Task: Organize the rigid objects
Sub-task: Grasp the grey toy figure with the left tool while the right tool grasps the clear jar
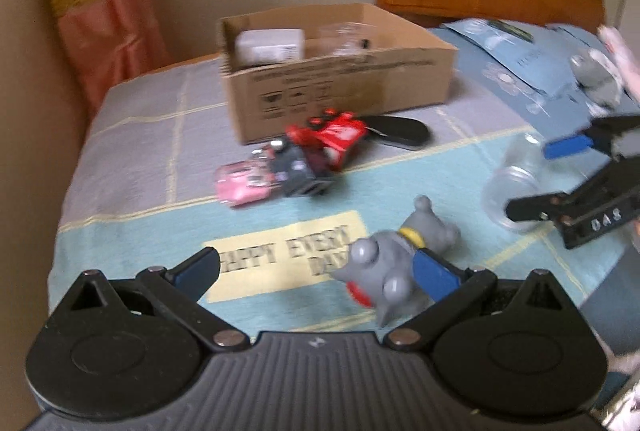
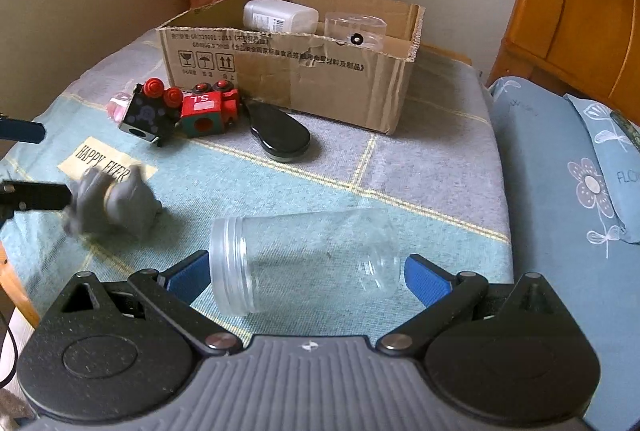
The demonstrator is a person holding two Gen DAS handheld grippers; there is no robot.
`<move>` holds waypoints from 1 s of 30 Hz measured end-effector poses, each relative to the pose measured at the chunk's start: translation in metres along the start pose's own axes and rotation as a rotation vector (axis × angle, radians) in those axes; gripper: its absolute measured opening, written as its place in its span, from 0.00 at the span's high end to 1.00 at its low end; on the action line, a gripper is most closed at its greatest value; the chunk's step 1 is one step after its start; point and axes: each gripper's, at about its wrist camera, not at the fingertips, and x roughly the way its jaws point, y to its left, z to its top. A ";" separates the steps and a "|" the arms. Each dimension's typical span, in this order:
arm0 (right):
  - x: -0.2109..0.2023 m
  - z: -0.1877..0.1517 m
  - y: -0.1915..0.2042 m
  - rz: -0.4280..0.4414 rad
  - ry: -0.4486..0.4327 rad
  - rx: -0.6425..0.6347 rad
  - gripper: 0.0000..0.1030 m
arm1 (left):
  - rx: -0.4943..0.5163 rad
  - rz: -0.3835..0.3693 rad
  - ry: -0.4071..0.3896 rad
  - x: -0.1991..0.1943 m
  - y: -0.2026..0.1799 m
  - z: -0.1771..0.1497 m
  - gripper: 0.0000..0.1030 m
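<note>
Two grippers are at work, each with its fingers spread wide. The right gripper (image 2: 306,277) straddles a clear jar (image 2: 304,263) lying on its side on the bench (image 2: 420,167); the mouth sits by the left finger, the base by the right, neither pad visibly touching. The jar looks rigid, light and slick, possibly glass, so it may roll or slip; gripping across the threaded neck or the straight wall seems safer than squeezing end to end. The left gripper (image 1: 320,271) has a grey toy animal (image 1: 394,259) just inside its right finger, touching or nearly so, with the left finger well apart. It looks like hard moulded plastic, light and lumpy; the body under the yellow collar offers the flattest hold.

Counted beyond the fingers: one cardboard box (image 2: 288,71) holding one white container (image 2: 280,15) and one clear tub (image 2: 356,25); two toy train blocks (image 2: 180,109), one red, one dark; one pink item (image 1: 240,187) beside them; one black oval case (image 2: 280,137). A second grey figure (image 1: 596,79) lies far right on the bed.
</note>
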 end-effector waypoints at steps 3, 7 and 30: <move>-0.003 -0.001 0.000 0.022 -0.010 -0.031 0.00 | 0.081 -0.030 -0.001 0.005 -0.012 0.000 0.01; -0.005 0.001 -0.001 0.042 -0.024 -0.079 0.00 | 0.193 -0.058 0.002 0.014 -0.024 0.000 0.01; 0.016 0.011 0.002 0.095 0.047 -0.106 0.00 | 0.307 -0.325 0.074 0.044 -0.009 0.010 0.48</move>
